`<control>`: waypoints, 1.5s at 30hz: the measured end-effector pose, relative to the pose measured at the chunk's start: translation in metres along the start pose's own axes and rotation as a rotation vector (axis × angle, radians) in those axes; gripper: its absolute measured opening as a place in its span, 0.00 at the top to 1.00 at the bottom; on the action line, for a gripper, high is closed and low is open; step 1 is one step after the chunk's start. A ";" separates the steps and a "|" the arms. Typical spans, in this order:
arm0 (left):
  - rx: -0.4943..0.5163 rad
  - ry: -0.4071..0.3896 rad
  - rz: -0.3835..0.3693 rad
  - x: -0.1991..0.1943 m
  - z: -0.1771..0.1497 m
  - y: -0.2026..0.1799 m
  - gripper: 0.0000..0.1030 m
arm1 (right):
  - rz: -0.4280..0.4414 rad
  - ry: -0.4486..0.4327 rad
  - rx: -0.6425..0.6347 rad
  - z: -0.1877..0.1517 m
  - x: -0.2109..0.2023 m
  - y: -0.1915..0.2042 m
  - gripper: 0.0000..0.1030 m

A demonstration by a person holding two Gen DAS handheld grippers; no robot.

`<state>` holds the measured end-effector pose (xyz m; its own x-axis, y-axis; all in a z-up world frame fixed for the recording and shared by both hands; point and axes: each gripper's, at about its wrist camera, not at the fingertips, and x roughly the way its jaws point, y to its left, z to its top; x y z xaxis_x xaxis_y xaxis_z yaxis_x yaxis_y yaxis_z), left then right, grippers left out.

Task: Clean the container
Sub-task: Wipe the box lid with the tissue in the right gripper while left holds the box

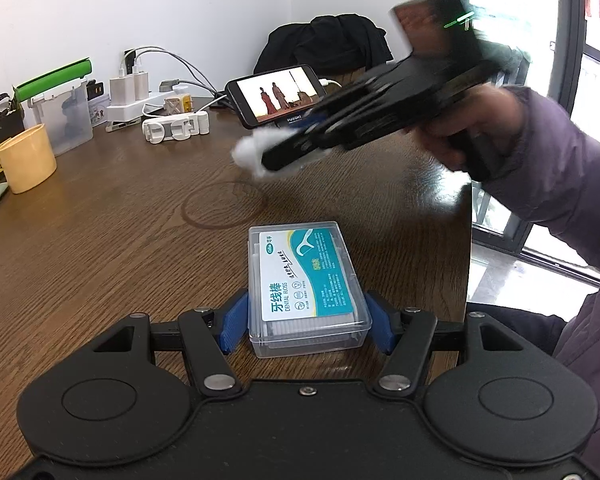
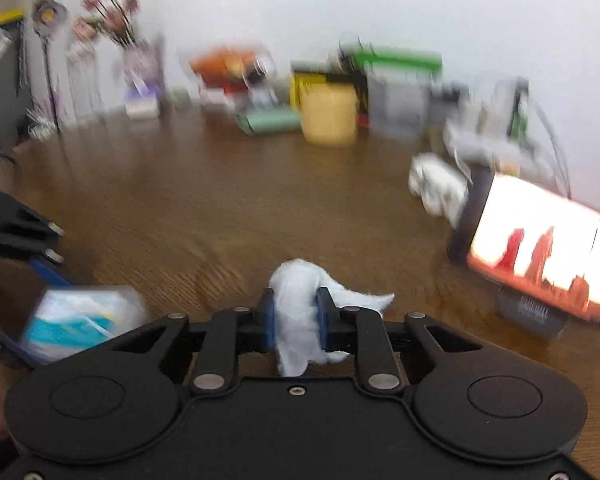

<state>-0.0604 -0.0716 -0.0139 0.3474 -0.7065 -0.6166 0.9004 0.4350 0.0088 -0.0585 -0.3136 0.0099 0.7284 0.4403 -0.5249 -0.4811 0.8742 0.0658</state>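
Table [image 1: 100,220]: brown wood, cluttered along the far wall.
Left gripper [image 1: 306,320]: clamped on the container's two sides, pinning it flat on the table.
Right gripper [image 2: 296,320]: clenched on the cotton wad, raised above the table beyond the container.
Container [image 1: 306,284]: clear plastic floss box, lid shut, near the table edge.
Cotton wad [image 2: 296,300]: loose, trailing.
Risk: fibres may tear off; wiping pressure could skid the box.

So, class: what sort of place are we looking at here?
Probably a home desk or living room table: a wooden table cluttered with chargers on a power strip, a phone playing video, and flowers.
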 end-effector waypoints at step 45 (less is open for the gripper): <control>0.009 0.002 -0.001 0.001 0.001 -0.002 0.40 | 0.239 0.090 -0.156 -0.006 -0.025 0.052 0.73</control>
<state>-0.0615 -0.0732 -0.0140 0.3461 -0.7059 -0.6180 0.9030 0.4294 0.0152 -0.1043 -0.2807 0.0211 0.5424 0.6039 -0.5841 -0.7081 0.7027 0.0691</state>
